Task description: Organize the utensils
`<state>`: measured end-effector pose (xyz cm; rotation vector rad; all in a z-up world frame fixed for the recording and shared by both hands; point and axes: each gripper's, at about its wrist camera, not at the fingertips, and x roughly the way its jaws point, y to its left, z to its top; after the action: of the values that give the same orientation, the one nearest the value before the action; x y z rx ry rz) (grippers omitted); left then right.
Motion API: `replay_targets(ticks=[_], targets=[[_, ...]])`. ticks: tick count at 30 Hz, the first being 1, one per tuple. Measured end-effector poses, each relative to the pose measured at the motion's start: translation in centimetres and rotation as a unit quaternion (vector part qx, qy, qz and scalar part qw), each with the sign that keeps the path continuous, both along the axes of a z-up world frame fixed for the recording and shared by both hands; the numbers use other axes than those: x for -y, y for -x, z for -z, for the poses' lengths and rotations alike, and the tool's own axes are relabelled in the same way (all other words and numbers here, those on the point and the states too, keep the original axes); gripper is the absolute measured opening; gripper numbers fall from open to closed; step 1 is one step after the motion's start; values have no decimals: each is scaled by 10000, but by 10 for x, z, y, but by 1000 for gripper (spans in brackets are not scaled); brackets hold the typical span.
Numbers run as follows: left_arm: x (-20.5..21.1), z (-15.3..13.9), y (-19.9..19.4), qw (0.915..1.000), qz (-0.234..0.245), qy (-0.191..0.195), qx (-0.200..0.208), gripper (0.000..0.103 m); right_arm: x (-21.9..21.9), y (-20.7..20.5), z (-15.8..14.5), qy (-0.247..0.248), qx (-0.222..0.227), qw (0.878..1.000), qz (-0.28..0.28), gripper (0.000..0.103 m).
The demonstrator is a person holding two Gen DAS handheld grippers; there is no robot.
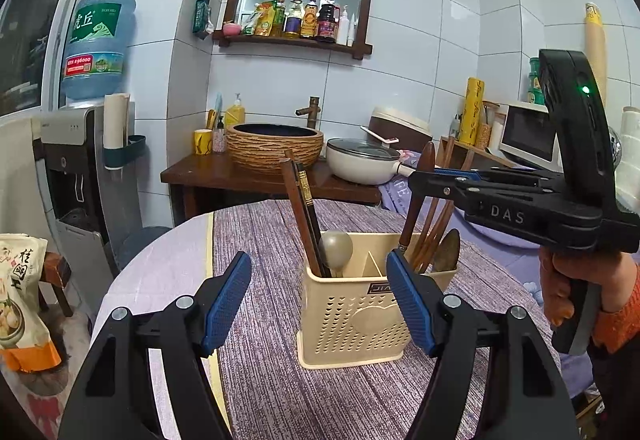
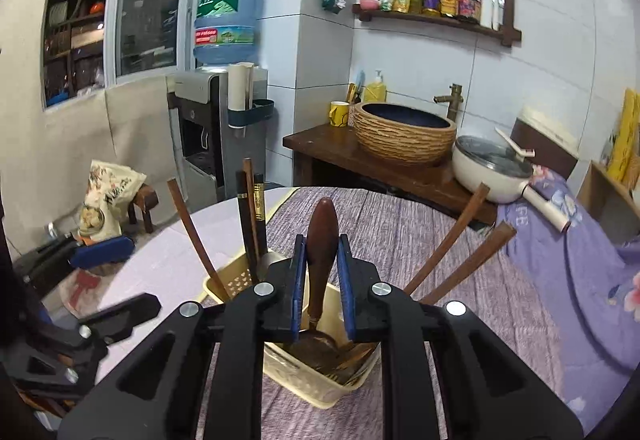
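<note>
A round table under a purple-and-white streaked woven cloth (image 1: pixel 280 380) carries the whole job. On it stands a cream perforated plastic utensil caddy with divided compartments (image 1: pixel 352 324). Its left compartment holds dark brown chopsticks (image 1: pixel 304 216) and a pale round-bowled spoon (image 1: pixel 336 248); its right compartment holds several reddish-brown wooden handles (image 1: pixel 430 236).

The right gripper (image 2: pixel 322 252) reaches over the caddy from above, its blue pads on either side of the dark brown wooden-handled spoon (image 2: pixel 322 236). They look clenched on the handle, though a thin gap may remain. The spoon stands close to upright, handle up, bowl already down inside the right compartment. So the coming move probably turns on that vertical axis: release and lift straight up.

The left gripper (image 1: pixel 320 300) hangs released in front of the caddy, jaws spread wide, touching nothing, farther from the spoon.
</note>
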<state>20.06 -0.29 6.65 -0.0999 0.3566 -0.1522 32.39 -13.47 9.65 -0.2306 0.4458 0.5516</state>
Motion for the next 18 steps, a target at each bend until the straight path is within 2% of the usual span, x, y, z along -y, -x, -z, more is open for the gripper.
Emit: replay_targets(ticks=[4, 7, 10, 12, 13, 14, 18], targets=[[-3, 3, -3, 10000, 14, 26, -73, 69, 3, 0, 2, 81, 0, 9999, -104, 16], [-3, 5, -3, 9999, 50, 111, -117, 70, 9, -5, 2, 96, -109, 9999, 19, 17], [-2, 4, 0, 9999, 55, 90, -66, 75, 15, -7, 3, -7, -203, 9998, 68, 17], [-1, 3, 2, 10000, 65, 64, -39, 76, 15, -5, 5, 135, -111, 9997, 182, 28], [-1, 2, 3, 10000, 73, 57, -30, 77, 15, -2, 6, 193, 16, 9995, 262, 43], [-2, 2, 4, 10000, 78, 58, -20, 77, 17, 2, 7, 198, 131, 9993, 296, 54], [-3, 1, 6, 9999, 92, 68, -16, 78, 26, 12, 10, 71, 234, 9990, 368, 55]])
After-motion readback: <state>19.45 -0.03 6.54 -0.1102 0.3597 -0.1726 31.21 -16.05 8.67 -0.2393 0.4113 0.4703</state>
